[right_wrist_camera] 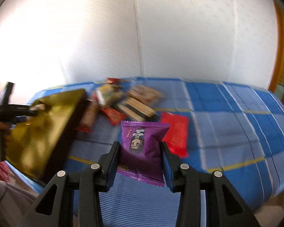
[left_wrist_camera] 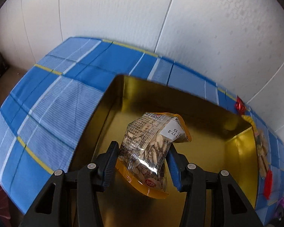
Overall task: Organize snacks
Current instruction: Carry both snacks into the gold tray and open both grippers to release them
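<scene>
Tablecloth [left_wrist_camera: 47, 98]: blue plaid with yellow and white stripes, it covers the table under everything you are working on, against a white panelled wall.

Box [left_wrist_camera: 242, 151]: gold-lined and open-topped, it sits on the cloth at the left of your spread; its floor looks bare apart from what you hold over it.

Left gripper [left_wrist_camera: 142, 155]: you have its jaws partly closed, the pads pressing both sides of a clear seed packet [left_wrist_camera: 153, 143] with yellow ends and a white date sticker. The packet hangs tilted over the inside of the box, clear of the floor as far as the view shows.

Loose snacks [right_wrist_camera: 126, 102]: a blurred heap of wrapped bars and packets lies on the cloth just beside the box's right wall, toward the wall.

Right gripper [right_wrist_camera: 141, 158]: you have its jaws partly closed on a purple packet [right_wrist_camera: 142, 151] with a cartoon face, gripped by its sides above the cloth, near the box and outside it.

Red packet [right_wrist_camera: 177, 134]: flat on the cloth, just behind and to the right of the purple one.
</scene>
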Tool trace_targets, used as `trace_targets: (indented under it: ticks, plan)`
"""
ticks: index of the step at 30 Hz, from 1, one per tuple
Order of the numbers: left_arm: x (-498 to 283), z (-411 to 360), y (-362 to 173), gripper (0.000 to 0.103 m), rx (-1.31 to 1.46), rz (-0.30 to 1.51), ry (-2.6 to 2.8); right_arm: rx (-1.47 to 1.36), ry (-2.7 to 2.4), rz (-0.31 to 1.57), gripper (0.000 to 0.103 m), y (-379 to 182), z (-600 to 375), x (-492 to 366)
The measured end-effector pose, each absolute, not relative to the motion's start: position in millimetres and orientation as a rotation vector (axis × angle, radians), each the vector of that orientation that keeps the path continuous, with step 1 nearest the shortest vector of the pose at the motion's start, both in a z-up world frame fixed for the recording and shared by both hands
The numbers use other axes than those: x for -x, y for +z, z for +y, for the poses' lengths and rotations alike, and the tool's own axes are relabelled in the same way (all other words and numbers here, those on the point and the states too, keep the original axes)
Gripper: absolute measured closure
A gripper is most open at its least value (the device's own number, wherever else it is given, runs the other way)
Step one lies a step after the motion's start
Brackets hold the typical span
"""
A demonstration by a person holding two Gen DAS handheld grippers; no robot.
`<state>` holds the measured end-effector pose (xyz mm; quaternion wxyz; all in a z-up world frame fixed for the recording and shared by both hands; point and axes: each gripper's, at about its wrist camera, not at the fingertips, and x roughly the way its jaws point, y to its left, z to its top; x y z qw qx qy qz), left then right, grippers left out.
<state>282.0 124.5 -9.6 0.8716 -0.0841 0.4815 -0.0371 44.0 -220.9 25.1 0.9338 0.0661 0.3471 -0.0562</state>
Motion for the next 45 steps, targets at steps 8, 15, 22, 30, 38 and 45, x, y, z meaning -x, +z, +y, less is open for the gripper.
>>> trace_targets:
  ticks: [8, 15, 22, 30, 38, 45]
  plan:
    - [-290.5, 130.3, -5.2, 0.036, 0.218, 1.015, -0.004, -0.055, 0.053, 0.703, 0.061, 58.6, -167.8, -74.6]
    - [-265.5, 146.4, 14.1, 0.024, 0.348, 0.978, -0.082, -0.047, 0.153, 0.749, 0.061, 65.0, -129.9, -110.8]
    - [-230.9, 158.8, 25.8, 0.019, 0.266, 0.882, 0.019, -0.017, 0.224, 0.851, 0.061, 47.6, -85.1, -152.4]
    - [-216.8, 162.5, 34.6, 0.016, 0.187, 0.786, 0.092, -0.122, 0.243, 1.027, 0.061, 15.3, -56.1, -213.1]
    - [-219.7, 162.7, 28.9, 0.014, 0.173, 0.803, 0.087, -0.128, 0.219, 1.053, 0.061, -0.2, -45.3, -241.2]
    - [-220.7, 165.3, 25.8, 0.014, 0.186, 0.798, 0.093, -0.130, 0.208, 1.071, 0.061, -8.4, -32.2, -264.2]
